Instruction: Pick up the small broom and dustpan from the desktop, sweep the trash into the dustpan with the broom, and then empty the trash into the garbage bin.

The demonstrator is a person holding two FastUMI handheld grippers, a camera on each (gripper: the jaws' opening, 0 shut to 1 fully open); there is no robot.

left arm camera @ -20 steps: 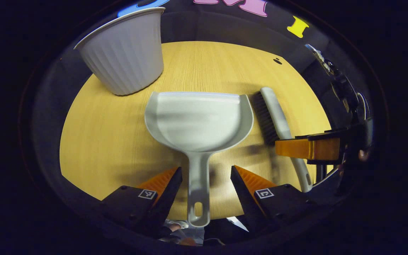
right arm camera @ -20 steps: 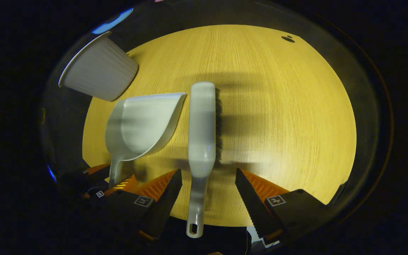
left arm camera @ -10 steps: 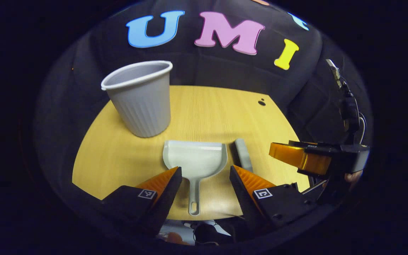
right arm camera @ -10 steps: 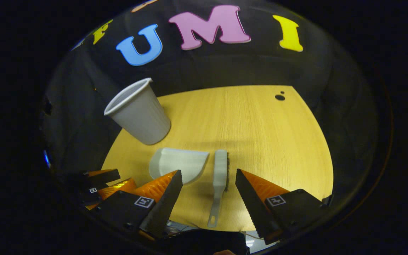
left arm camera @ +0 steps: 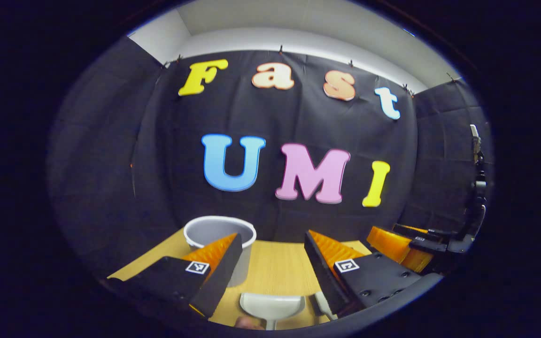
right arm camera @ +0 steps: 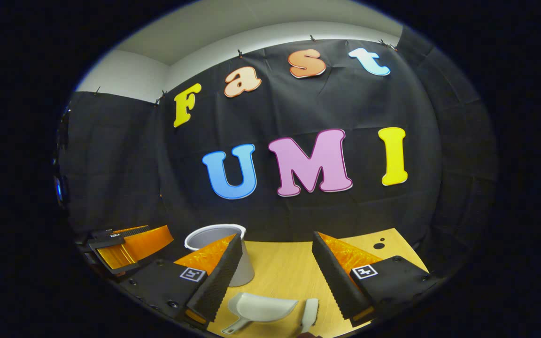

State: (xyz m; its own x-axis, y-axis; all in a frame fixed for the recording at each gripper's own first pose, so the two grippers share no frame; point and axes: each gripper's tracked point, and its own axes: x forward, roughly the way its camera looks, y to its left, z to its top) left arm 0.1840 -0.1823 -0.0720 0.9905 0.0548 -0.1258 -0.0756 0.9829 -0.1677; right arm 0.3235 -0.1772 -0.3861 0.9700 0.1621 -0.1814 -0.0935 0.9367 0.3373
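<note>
The grey dustpan (left arm camera: 273, 305) lies flat on the wooden desktop (left arm camera: 275, 267), and the small broom (left arm camera: 321, 304) rests just to its right. Both sit low, below my left gripper (left arm camera: 270, 249), which is raised, open and holding nothing. In the right gripper view the dustpan (right arm camera: 261, 307) and broom (right arm camera: 311, 312) lie side by side under my right gripper (right arm camera: 277, 244), also open and holding nothing. The grey ribbed garbage bin (left arm camera: 219, 232) stands upright at the back left of the desktop, partly hidden by a finger; its rim (right arm camera: 214, 232) shows too.
The right gripper (left arm camera: 406, 244) hovers to the right of the left one; the left gripper (right arm camera: 129, 244) appears at the left in the right gripper view. A small dark hole (right arm camera: 378, 245) marks the desktop (right arm camera: 289, 272) at the far right. The black cloth wall rises behind.
Both grippers have pulled up and back from the dustpan and broom handles, tilting up to face the wall. Dustpan, broom and bin have stayed where they were.
</note>
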